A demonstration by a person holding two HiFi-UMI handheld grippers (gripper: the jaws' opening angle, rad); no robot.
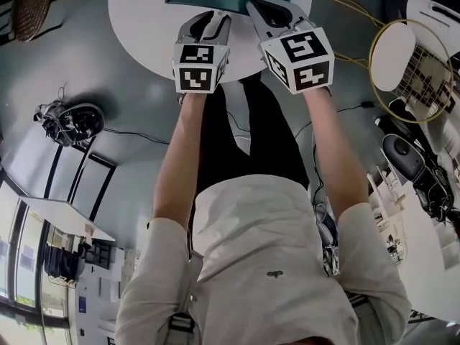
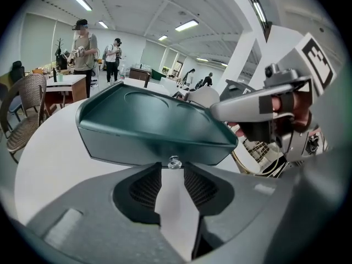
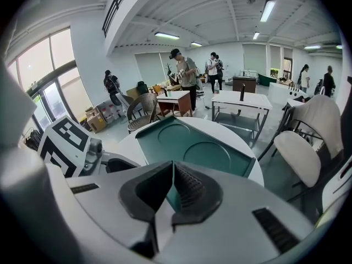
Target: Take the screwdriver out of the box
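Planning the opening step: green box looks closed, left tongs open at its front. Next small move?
Probably ease the left tongs forward onto the small clear knob at the front of the green box and close; its lid is down, and nothing sits between the tongs.

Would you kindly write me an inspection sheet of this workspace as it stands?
Surface: round white table, bare around the box.
Job's things: teal box, lid down, small clear knob at its front; screwdriver not seen.
Clutter: nothing seen.
Grippers: left tool open, empty, facing the knob; right tool tips together, empty, pointing at the box.
Cables: black cable on the floor.
Surroundings: office with people, a desk and a wicker chair.
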